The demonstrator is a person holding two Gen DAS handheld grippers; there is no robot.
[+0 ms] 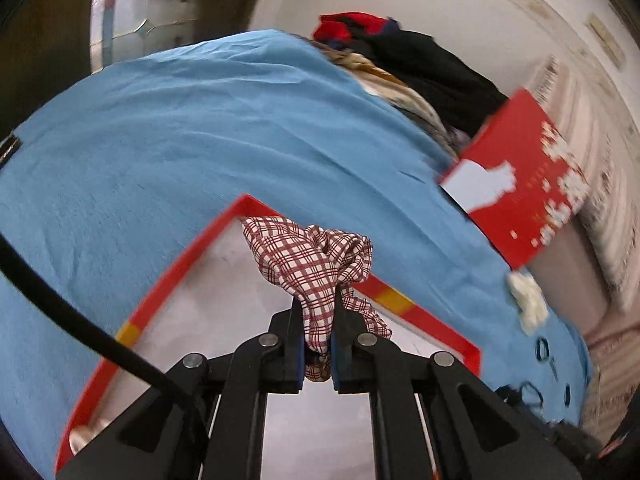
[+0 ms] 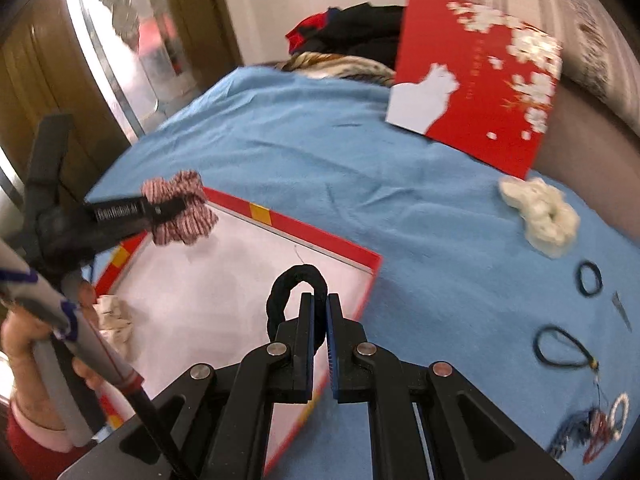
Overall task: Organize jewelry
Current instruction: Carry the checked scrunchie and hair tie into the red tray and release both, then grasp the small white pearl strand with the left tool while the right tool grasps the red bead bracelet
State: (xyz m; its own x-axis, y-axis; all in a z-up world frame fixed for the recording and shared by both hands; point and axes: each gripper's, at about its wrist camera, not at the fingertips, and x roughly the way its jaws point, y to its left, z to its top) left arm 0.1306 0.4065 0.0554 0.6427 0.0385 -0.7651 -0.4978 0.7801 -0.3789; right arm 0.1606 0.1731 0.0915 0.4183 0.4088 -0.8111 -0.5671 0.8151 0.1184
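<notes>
Right wrist: right tool [image 2: 319,312] clamps black hair tie [image 2: 298,280] | left wrist: left tool [image 1: 318,320] clamps plaid scrunchie [image 1: 316,258]

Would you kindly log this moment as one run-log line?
left gripper: shut on plaid scrunchie | right gripper: shut on black hair tie | both over red-rimmed tray

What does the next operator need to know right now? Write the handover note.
Left gripper: shut on the plaid scrunchie, held over the red-rimmed box.
Right gripper: shut on the black braided hair tie, also over the box.
Done: one pale scrunchie lies in the box.
Left: release both held pieces into the box, then collect the white fluffy scrunchie, the small black hair tie, the loop tie with charm and the tasselled piece from the blue cloth.
</notes>
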